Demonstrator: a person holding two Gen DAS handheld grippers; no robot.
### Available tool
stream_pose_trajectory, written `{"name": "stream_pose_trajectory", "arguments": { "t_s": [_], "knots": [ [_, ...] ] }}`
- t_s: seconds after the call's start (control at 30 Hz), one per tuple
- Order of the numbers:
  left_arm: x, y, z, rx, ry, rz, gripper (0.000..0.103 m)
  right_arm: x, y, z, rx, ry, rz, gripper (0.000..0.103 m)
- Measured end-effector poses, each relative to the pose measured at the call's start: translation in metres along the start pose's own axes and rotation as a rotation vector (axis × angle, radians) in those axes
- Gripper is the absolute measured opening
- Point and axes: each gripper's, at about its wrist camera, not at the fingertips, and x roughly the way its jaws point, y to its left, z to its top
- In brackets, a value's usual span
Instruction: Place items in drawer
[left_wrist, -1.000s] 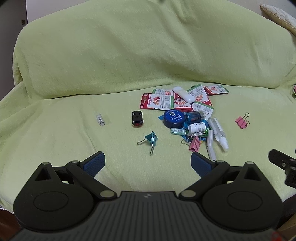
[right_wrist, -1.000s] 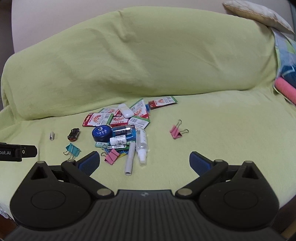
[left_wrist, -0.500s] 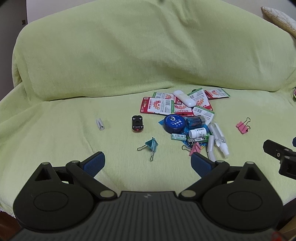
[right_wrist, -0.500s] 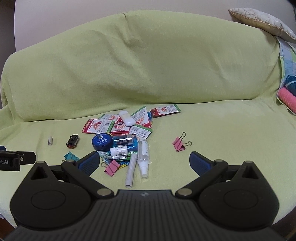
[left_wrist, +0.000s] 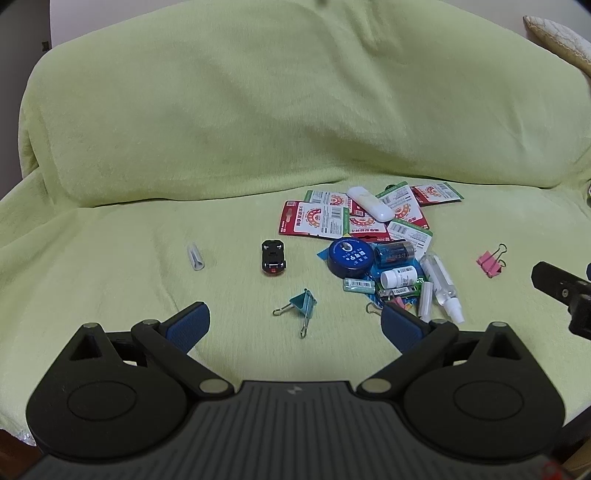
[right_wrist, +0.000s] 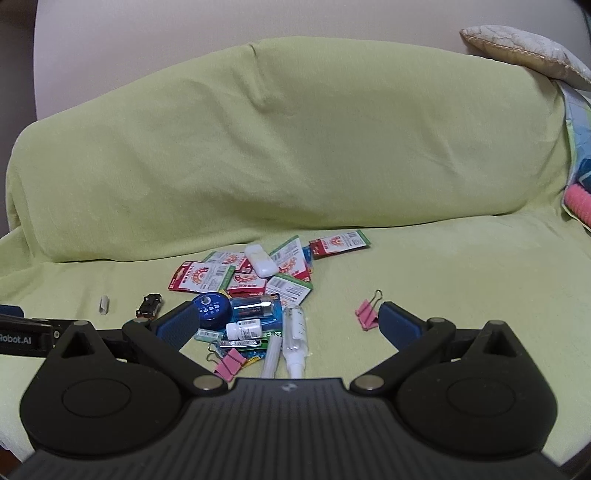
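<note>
Small items lie scattered on a green-covered sofa seat (left_wrist: 110, 266). A pile holds red card packets (left_wrist: 314, 221), a white case (left_wrist: 368, 204), a blue round tin (left_wrist: 350, 256), a white pill bottle (left_wrist: 399, 276) and a clear spray bottle (left_wrist: 441, 282). A black toy car (left_wrist: 273, 256), a grey plug (left_wrist: 195, 256), a teal binder clip (left_wrist: 301, 304) and a pink binder clip (left_wrist: 490, 260) lie apart. My left gripper (left_wrist: 295, 325) hangs open above the teal clip. My right gripper (right_wrist: 286, 321) stands open over the pile (right_wrist: 255, 325). No drawer is in view.
The sofa backrest (right_wrist: 295, 147) rises behind the items. A beige cushion (right_wrist: 524, 51) sits on its top right, with a pink roll (right_wrist: 578, 199) and patterned cloth at the right end. The other gripper's body shows at each view's edge (left_wrist: 561, 291) (right_wrist: 26, 336).
Both grippers have drawn back and tilted up a little, so the items sit lower in the views. The right gripper now frames the pile. Both stay open.
</note>
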Motion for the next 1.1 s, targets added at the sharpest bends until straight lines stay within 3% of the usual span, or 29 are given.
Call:
{"name": "stream_pose_trajectory", "arguments": {
  "t_s": [0.53,0.73,1.03,1.1],
  "knots": [
    [0.041,-0.010,0.003,0.031,0.017,-0.026,0.100,0.050,-0.001,-0.026,-0.049,0.125,-0.060,0.100],
    [0.059,-0.016,0.008,0.044,0.021,-0.036,0.100,0.086,0.006,-0.035,-0.116,0.162,-0.077,0.086],
    [0.090,-0.027,0.012,0.064,0.036,-0.062,0.100,0.146,0.022,-0.052,-0.202,0.226,-0.080,0.046],
    [0.095,-0.028,0.013,0.065,0.037,-0.067,0.100,0.157,0.025,-0.053,-0.213,0.233,-0.085,0.044]
  ]
}}
